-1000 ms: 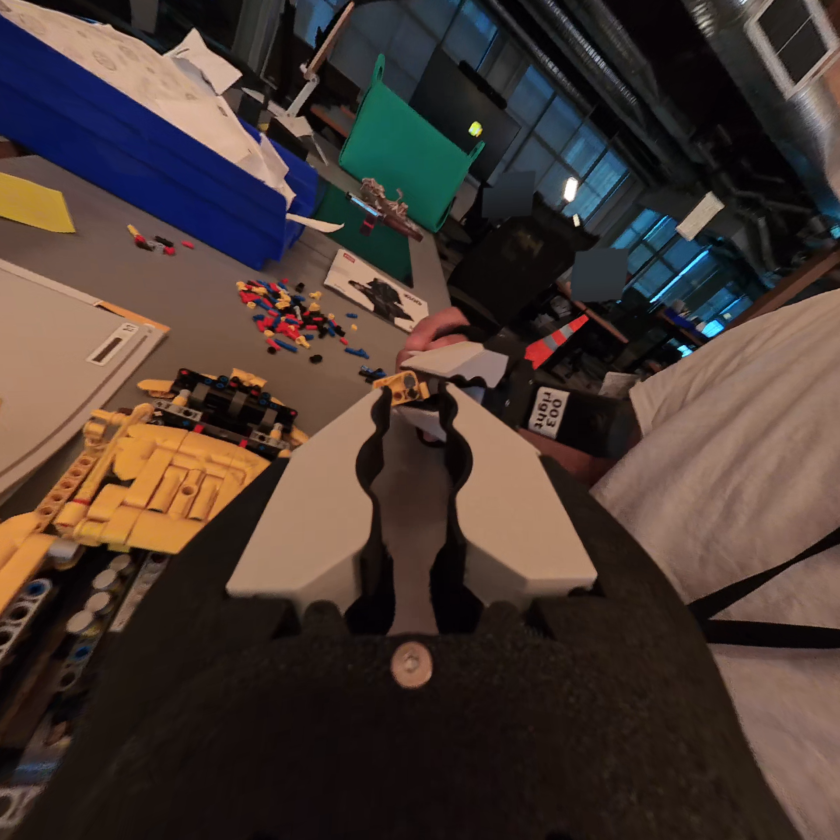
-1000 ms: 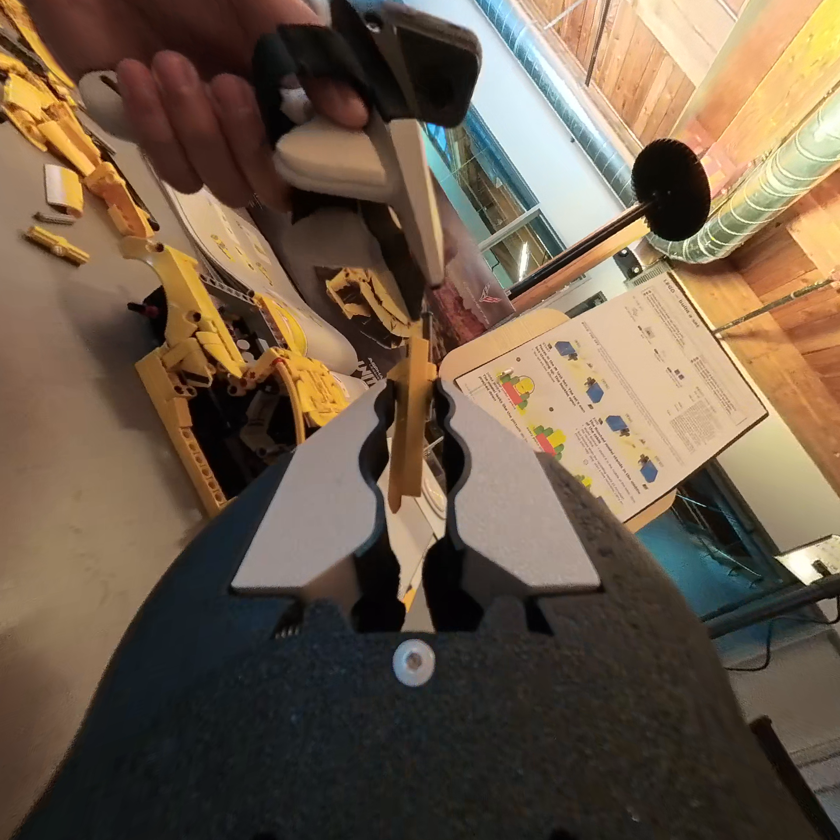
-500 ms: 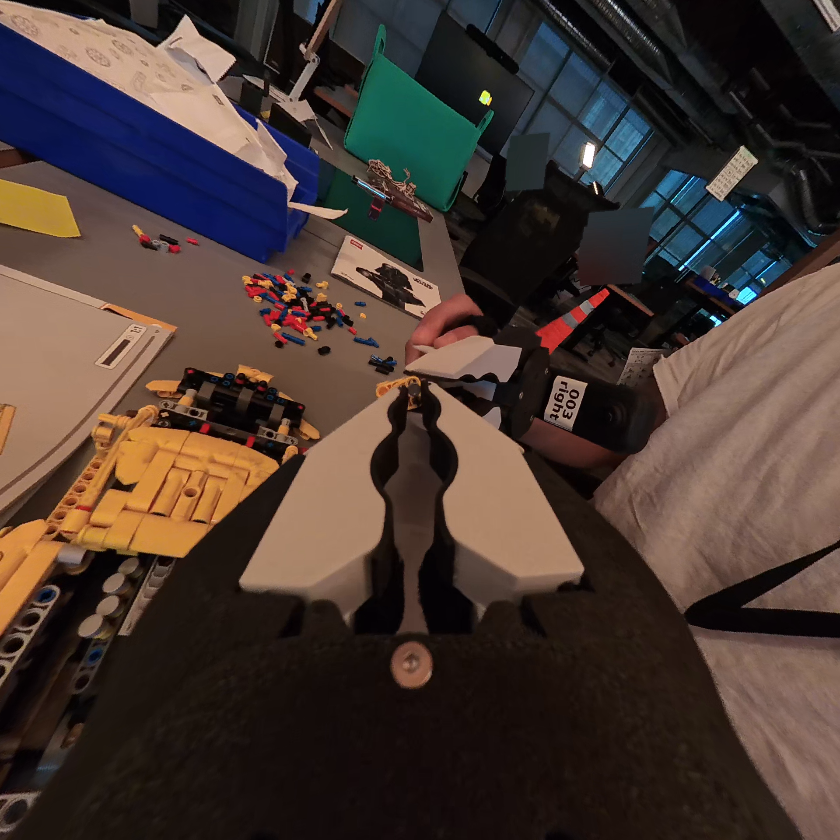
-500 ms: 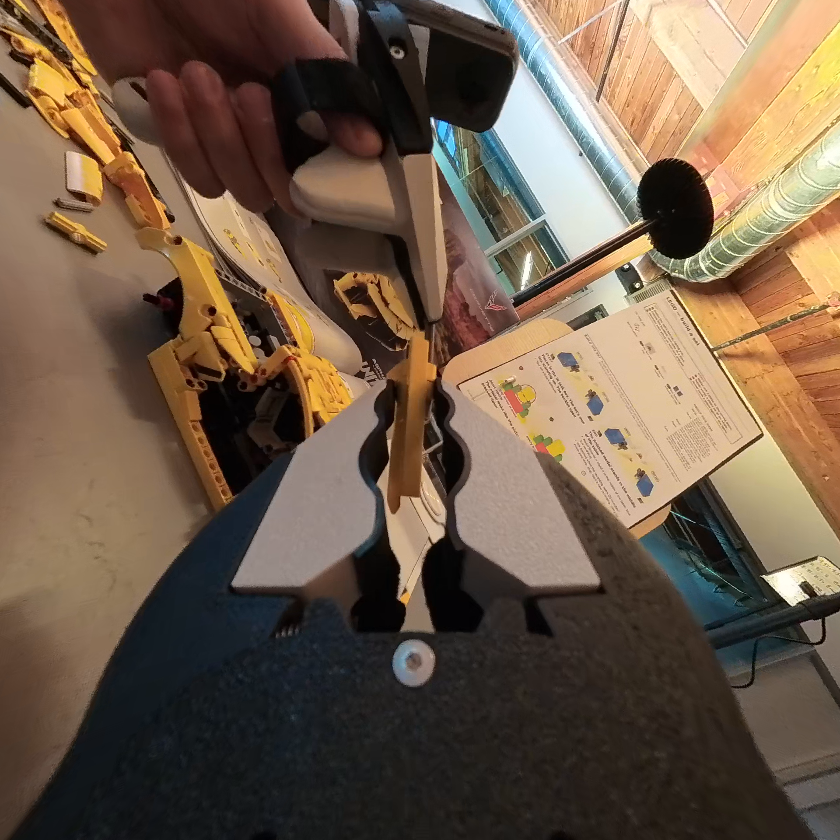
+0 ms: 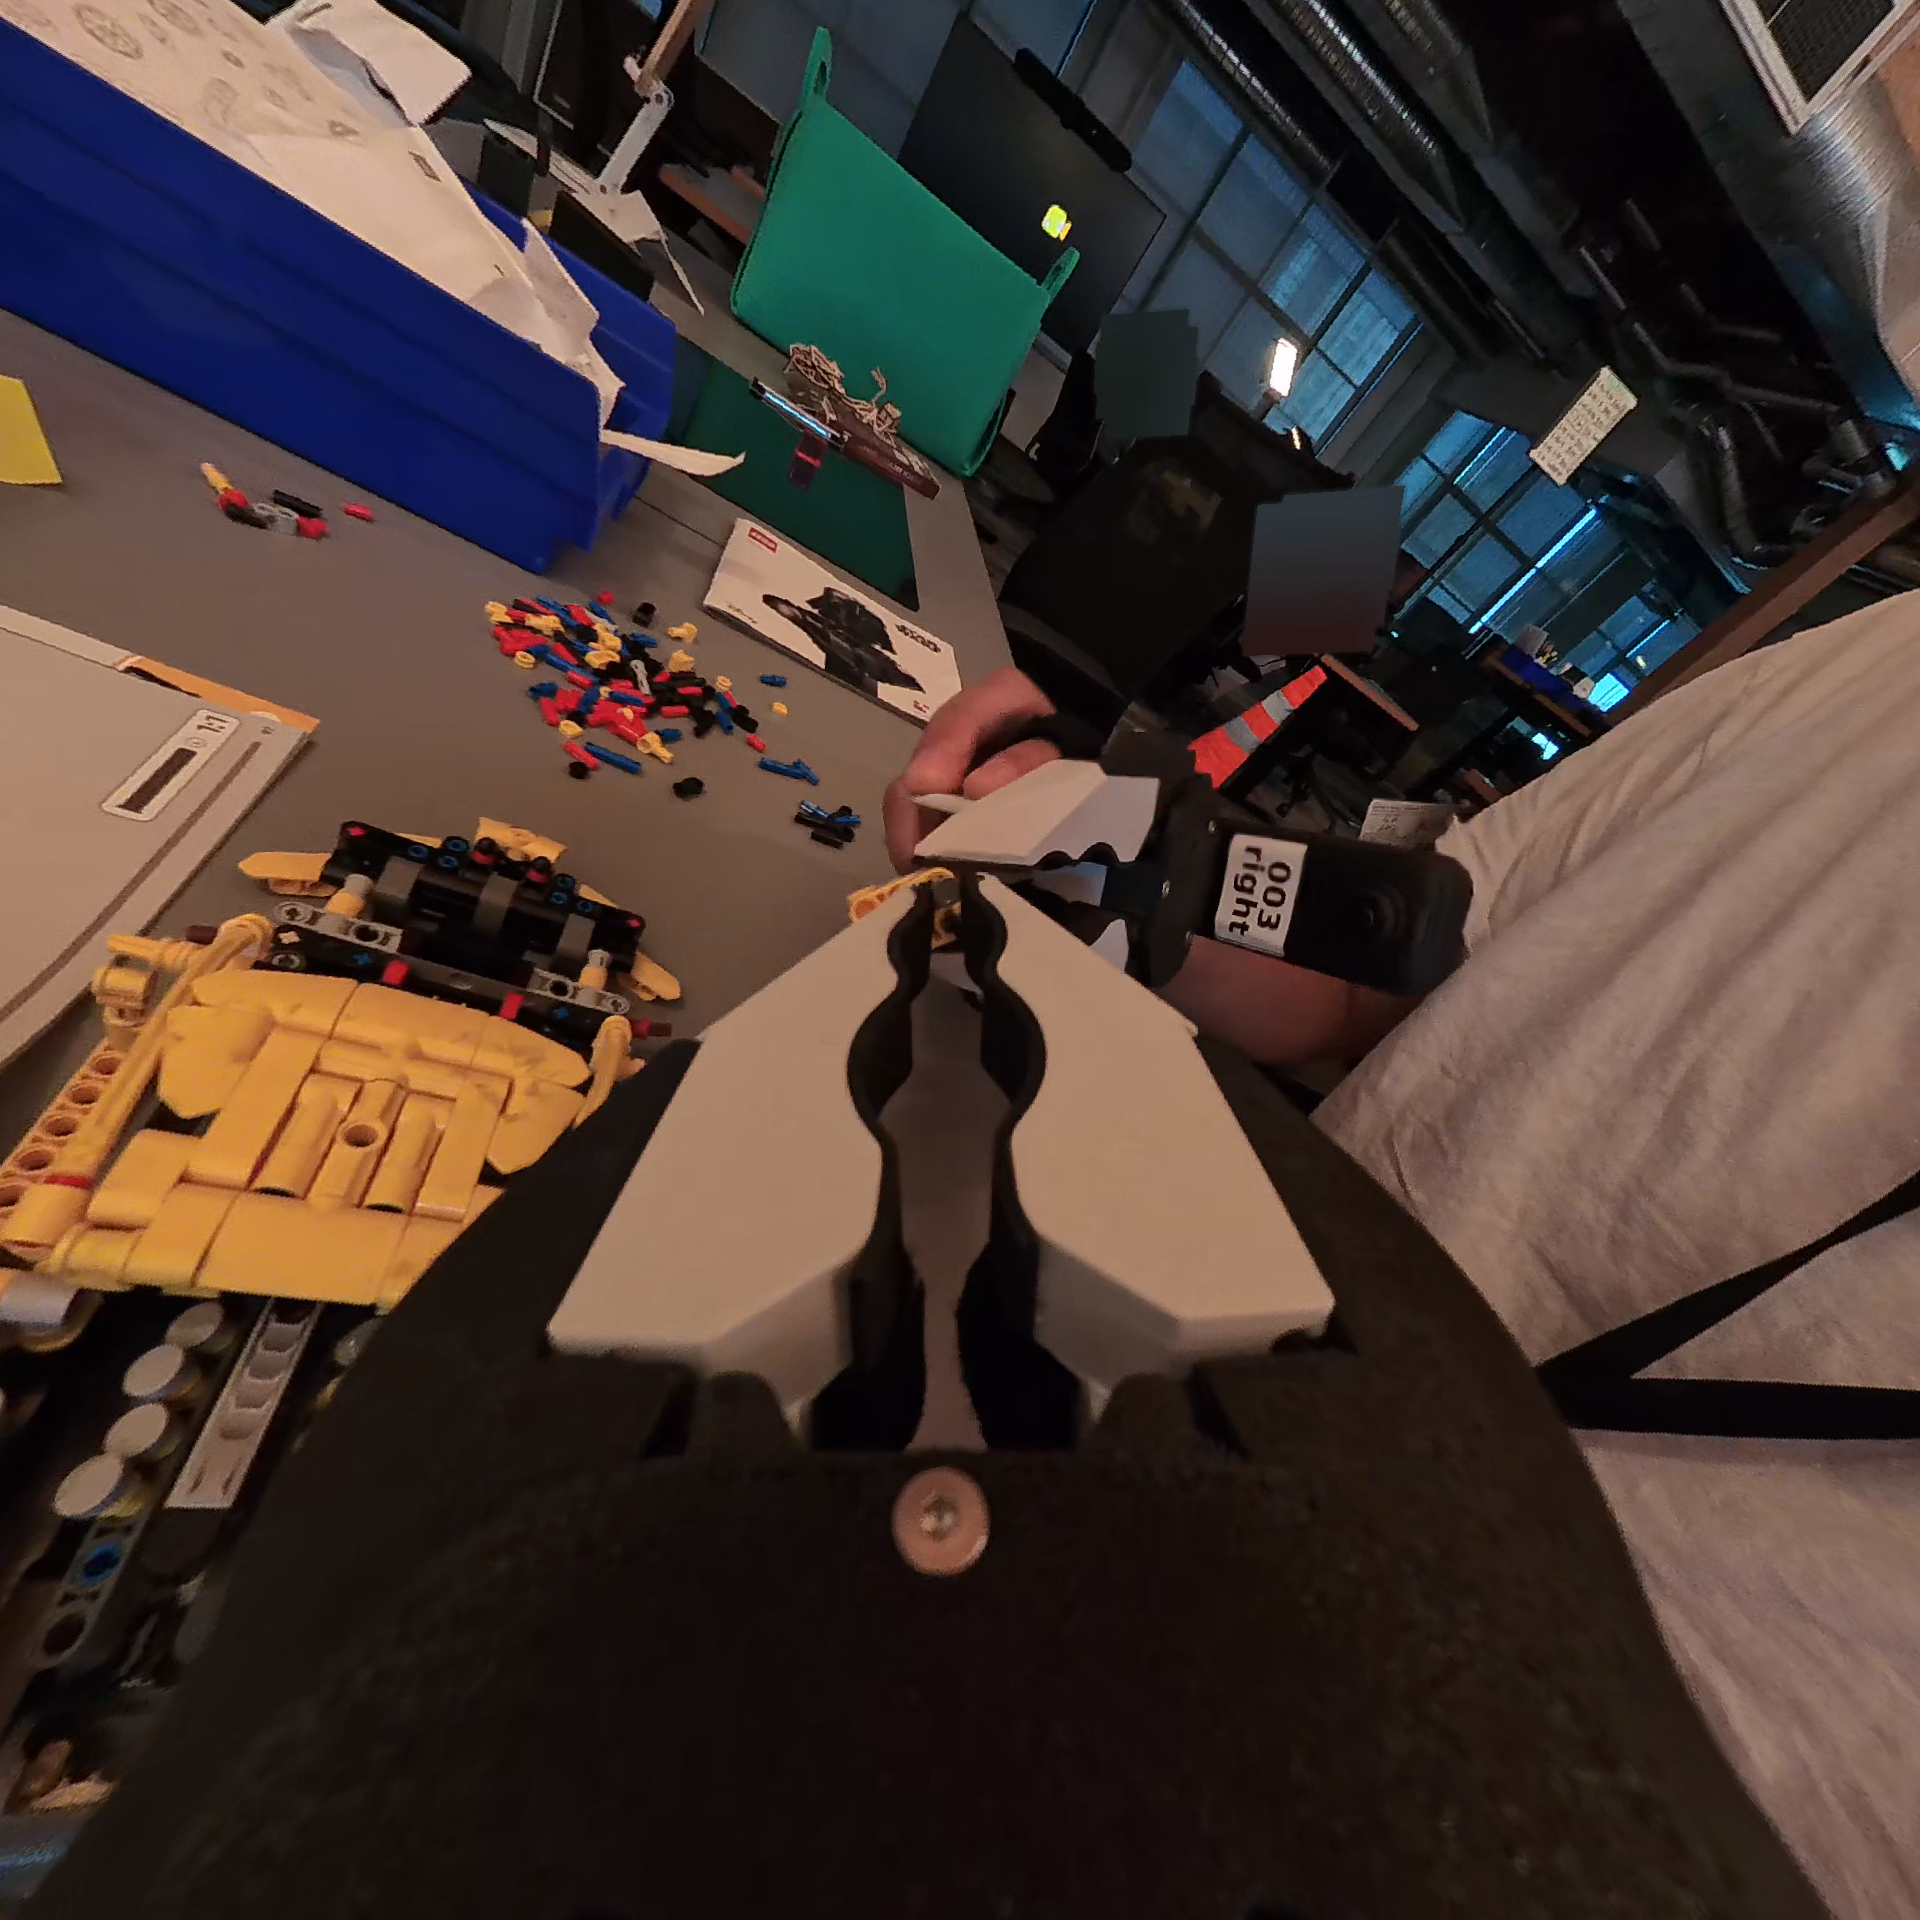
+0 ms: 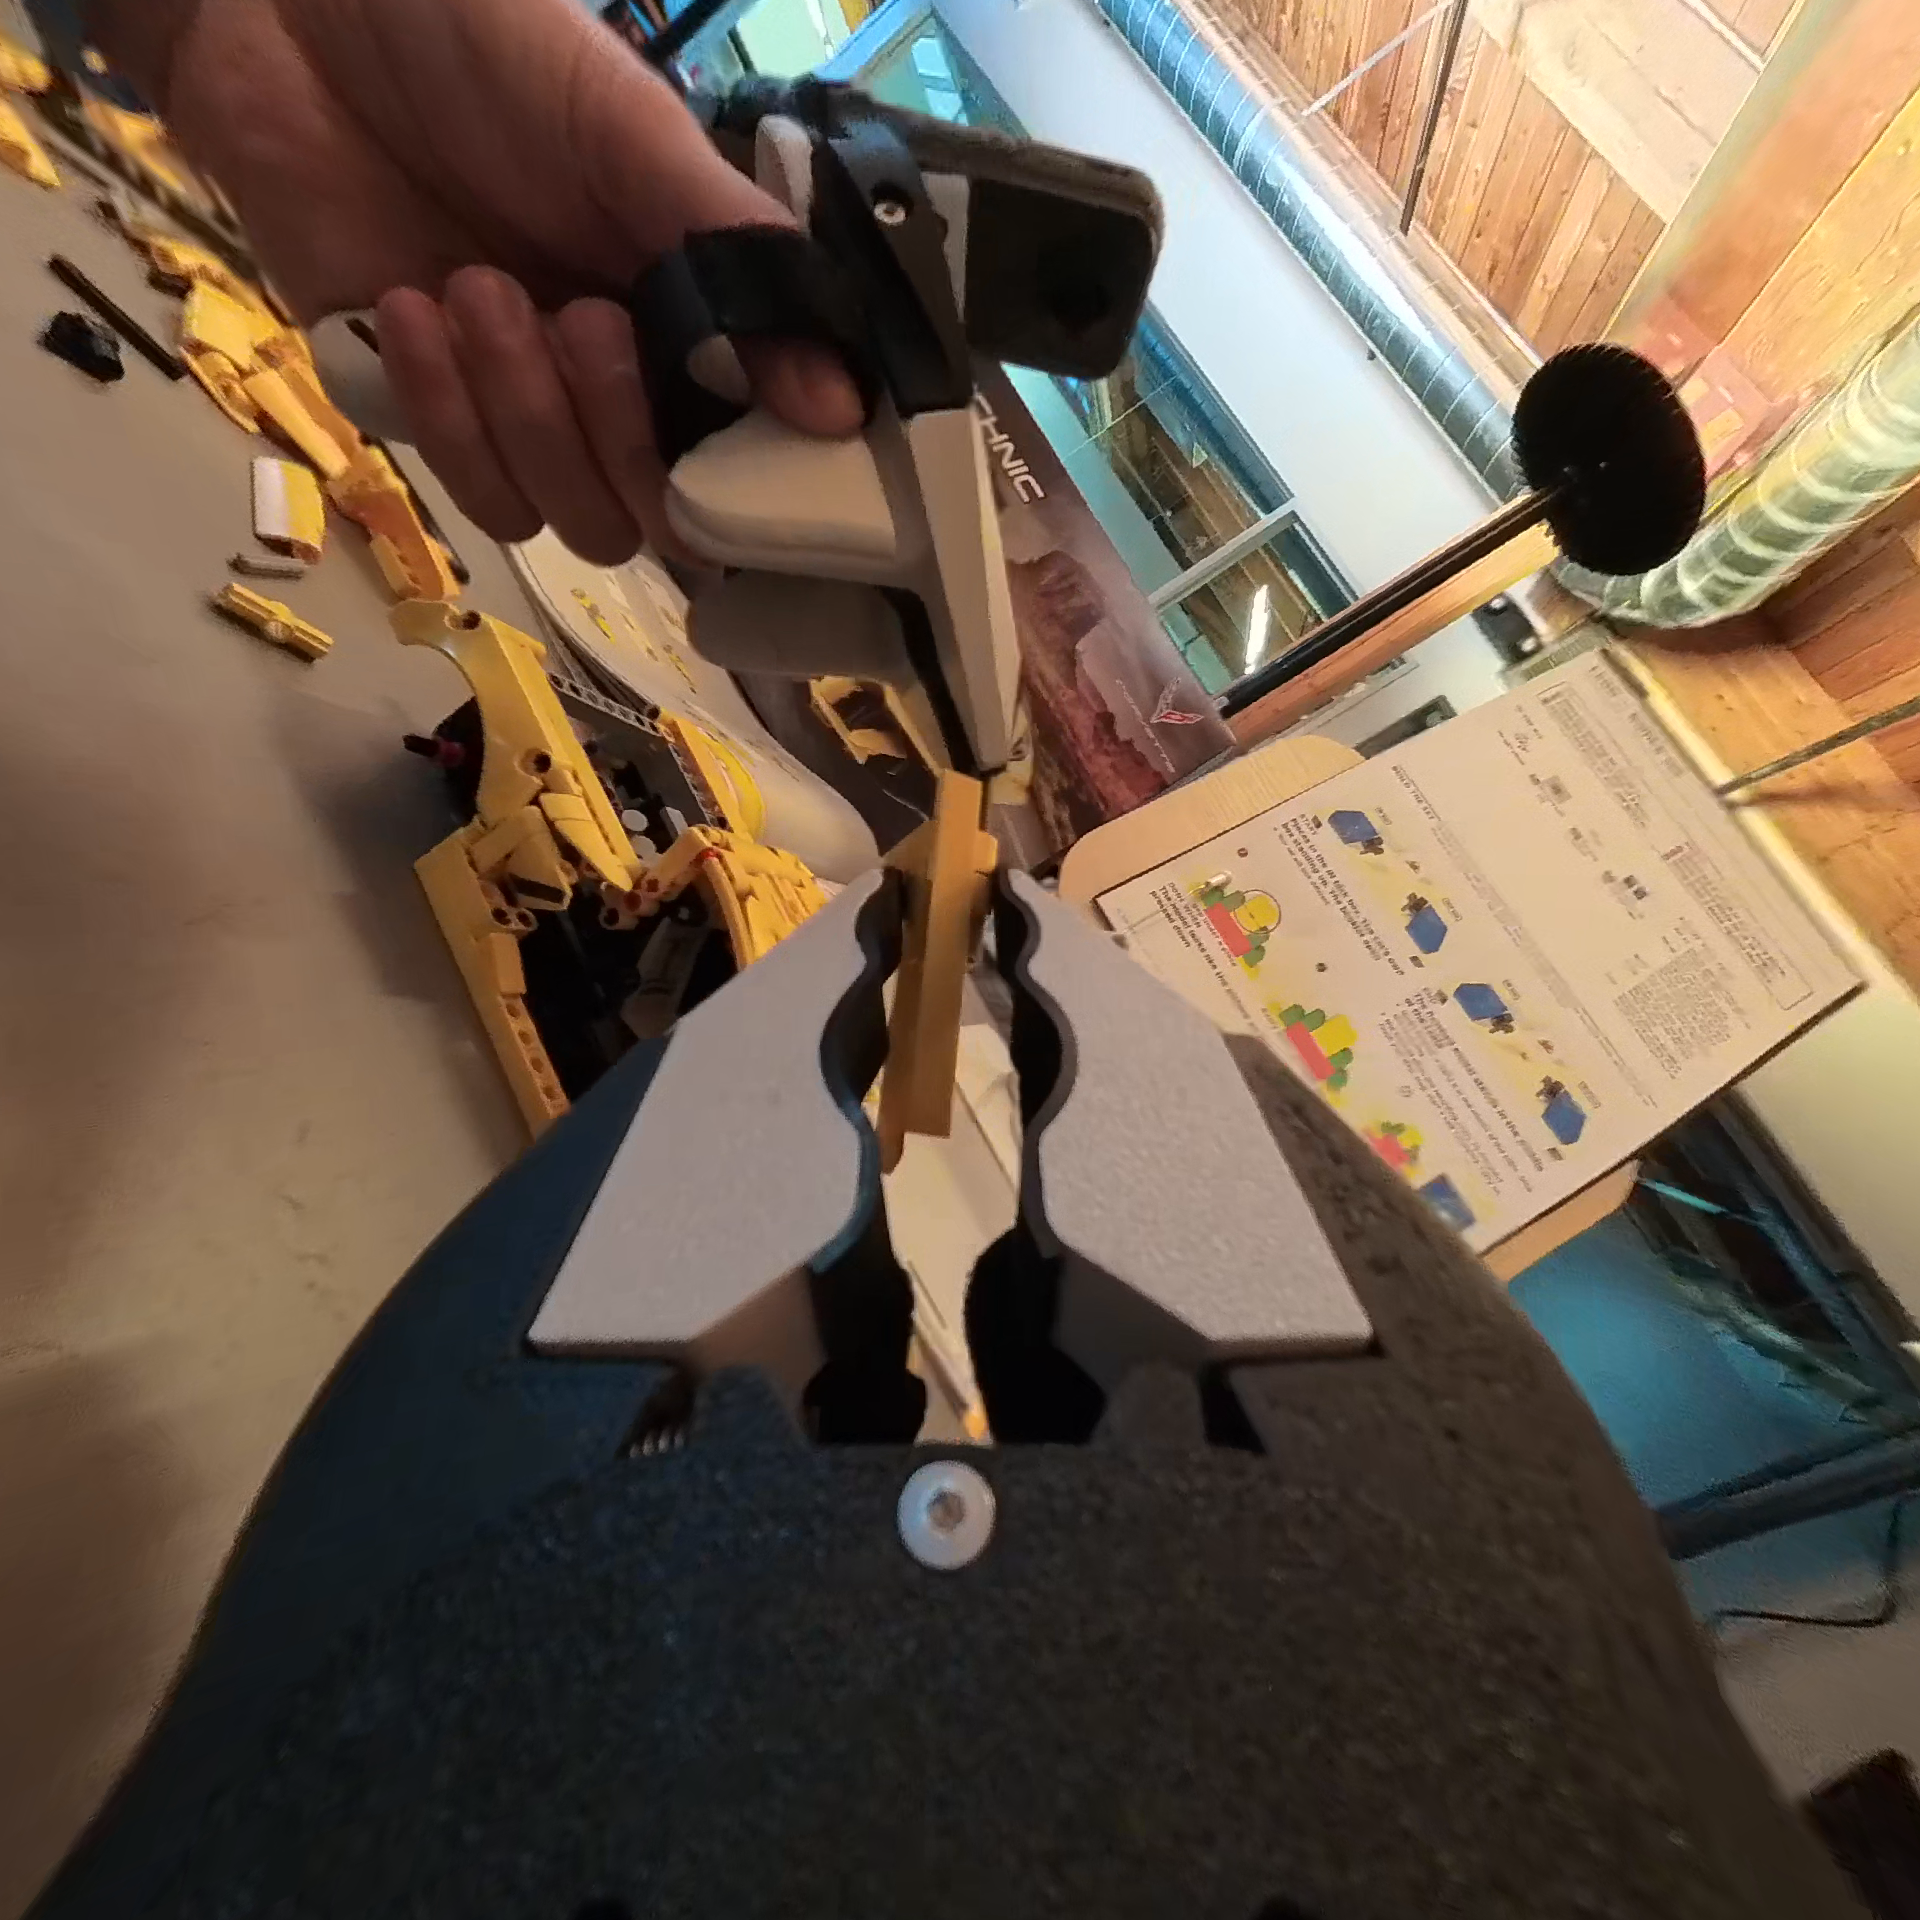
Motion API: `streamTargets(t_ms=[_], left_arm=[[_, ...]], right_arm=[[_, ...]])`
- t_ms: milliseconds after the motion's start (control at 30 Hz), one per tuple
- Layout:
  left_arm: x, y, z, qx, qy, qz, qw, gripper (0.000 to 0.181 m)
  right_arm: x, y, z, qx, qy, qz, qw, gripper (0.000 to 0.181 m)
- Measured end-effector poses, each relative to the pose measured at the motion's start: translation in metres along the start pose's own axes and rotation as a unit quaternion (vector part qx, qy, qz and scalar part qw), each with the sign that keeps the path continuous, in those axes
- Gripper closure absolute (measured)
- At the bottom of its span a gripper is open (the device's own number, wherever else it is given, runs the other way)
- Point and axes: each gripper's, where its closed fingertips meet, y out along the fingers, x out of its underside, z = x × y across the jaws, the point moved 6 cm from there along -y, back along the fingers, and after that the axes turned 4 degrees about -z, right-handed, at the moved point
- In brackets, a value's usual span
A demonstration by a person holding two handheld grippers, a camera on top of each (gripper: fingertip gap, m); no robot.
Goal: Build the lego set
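My right gripper (image 6: 945,894) is shut on a flat yellow lego piece (image 6: 935,987) and holds it upright in the air above the table. My left gripper (image 5: 943,902) meets it tip to tip and is shut on what looks like a small dark pin (image 5: 945,891) at the end of that yellow piece (image 5: 883,896). In the right wrist view a hand (image 6: 520,260) holds the left gripper (image 6: 977,764) above the piece. The half-built yellow and black car model (image 5: 312,1122) lies on the grey table to the left, and shows in the right wrist view (image 6: 540,831).
A pile of small red, blue, black and yellow parts (image 5: 634,696) lies mid-table, with a booklet (image 5: 831,634) behind it. Blue bins (image 5: 312,343) and a green bag (image 5: 883,270) stand at the back. Loose yellow pieces (image 6: 281,509) and an instruction board (image 6: 1507,935) are near the model. My left and right fingertips are right by each other.
My left gripper's jaws have closed from open to nearly together at the end of the yellow piece. The right gripper has kept its hold and barely moved.
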Motion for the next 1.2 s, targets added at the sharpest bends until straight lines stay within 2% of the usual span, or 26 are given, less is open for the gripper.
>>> streamTargets(t_ms=[200,633,767,933,1000,1200], left_arm=[[-0.001,0.002,-0.002,-0.001,0.000,0.009,1.000,0.177],[0.008,0.005,-0.009,0.001,-0.002,-0.024,1.000,0.177],[0.009,0.005,-0.009,0.003,0.000,-0.030,1.000,0.177],[0.010,0.006,-0.009,0.014,-0.026,-0.029,0.999,0.177],[0.011,0.007,-0.009,0.028,-0.042,-0.028,0.998,0.177],[0.010,0.008,0.005,0.012,0.032,-0.052,0.998,0.177]], right_arm=[[0.005,0.002,0.003,-0.041,0.115,0.009,0.993,0.166],[0.010,0.003,-0.003,-0.137,0.239,0.007,0.961,0.166],[0.010,0.004,-0.004,-0.147,0.245,-0.002,0.958,0.167],[0.009,0.003,-0.002,-0.134,0.174,-0.025,0.975,0.167],[0.008,0.002,-0.002,-0.135,0.172,-0.023,0.975,0.167],[0.007,-0.001,0.001,-0.210,0.282,0.016,0.936,0.168]])
